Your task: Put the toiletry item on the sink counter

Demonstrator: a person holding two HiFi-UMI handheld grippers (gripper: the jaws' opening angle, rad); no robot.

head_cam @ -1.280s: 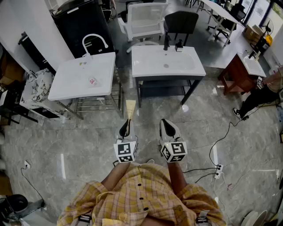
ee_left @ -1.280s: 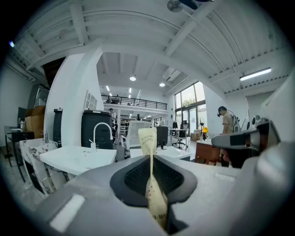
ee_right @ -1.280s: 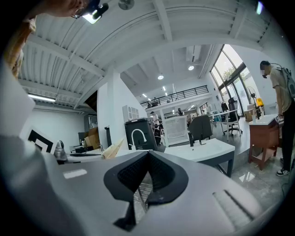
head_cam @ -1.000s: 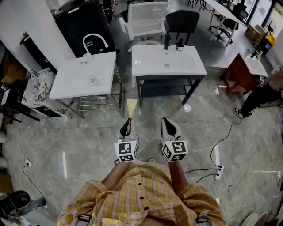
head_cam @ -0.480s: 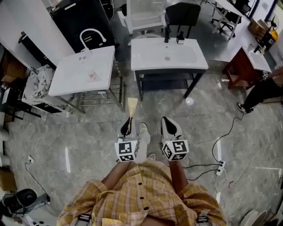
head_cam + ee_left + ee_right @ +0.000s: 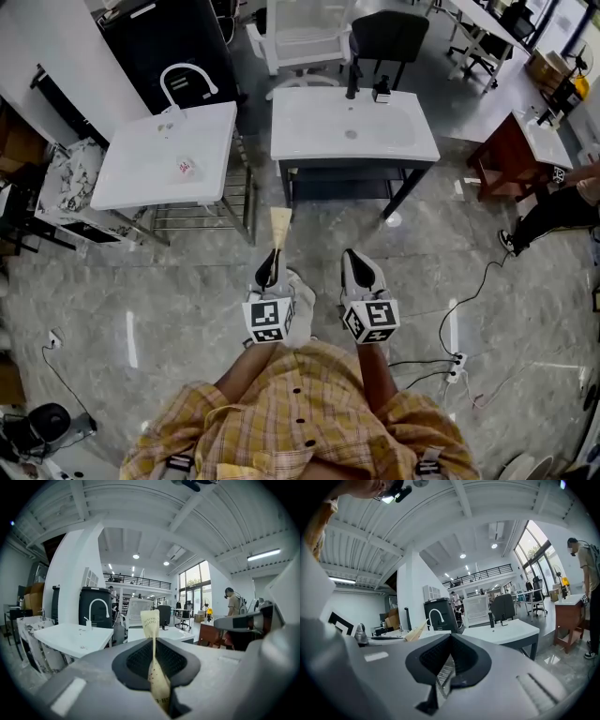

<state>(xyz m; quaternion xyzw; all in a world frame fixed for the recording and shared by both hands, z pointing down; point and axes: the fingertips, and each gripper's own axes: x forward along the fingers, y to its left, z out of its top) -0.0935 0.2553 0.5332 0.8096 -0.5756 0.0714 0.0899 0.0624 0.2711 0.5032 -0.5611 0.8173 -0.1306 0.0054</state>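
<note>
Sink counter (image 6: pixel 302 141) sits nearer now as we walk up, toothbrush packet (image 6: pixel 279 225) clamped by its lower end in the left gripper (image 6: pixel 270 257) and held upright ahead, ready to set down, while the right gripper (image 6: pixel 352 259) rides closed and empty.

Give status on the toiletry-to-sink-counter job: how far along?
Done: the pickup; the left gripper is shut on the beige toothbrush packet. In hand: the carry, with the packet over the floor, short of the white sink counters. Left: reach a counter and set it down. The right gripper is shut and empty.
</note>
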